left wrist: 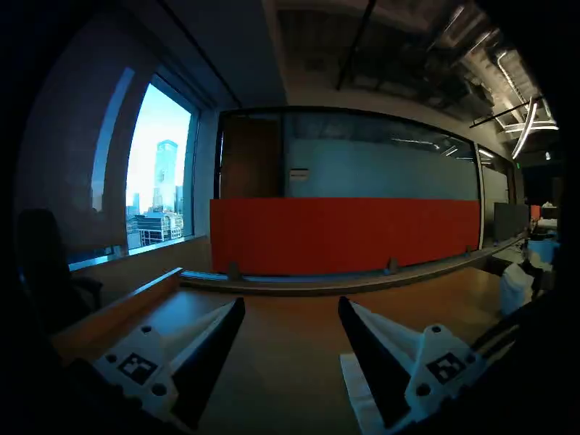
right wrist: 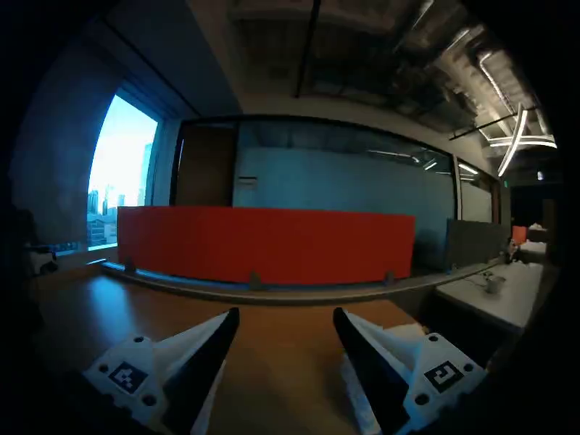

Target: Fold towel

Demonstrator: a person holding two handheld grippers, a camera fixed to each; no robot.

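Left gripper view: left gripper (left wrist: 290, 301) has its jaws wide apart with nothing between them, over the desk (left wrist: 290, 362). A pale cloth edge, likely the towel (left wrist: 357, 391), lies flat just under the right-hand finger, with the red partition (left wrist: 341, 235) beyond. Right gripper view: right gripper (right wrist: 286, 312) is equally spread and holds nothing, over the desk (right wrist: 283, 370), with the towel (right wrist: 354, 388) showing pale beneath its right-hand finger, not gripped.

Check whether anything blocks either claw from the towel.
Nothing visible does. The left claw and right claw are both open above the wooden desk. A pale cloth edge, likely the towel, lies right beside one finger of each.
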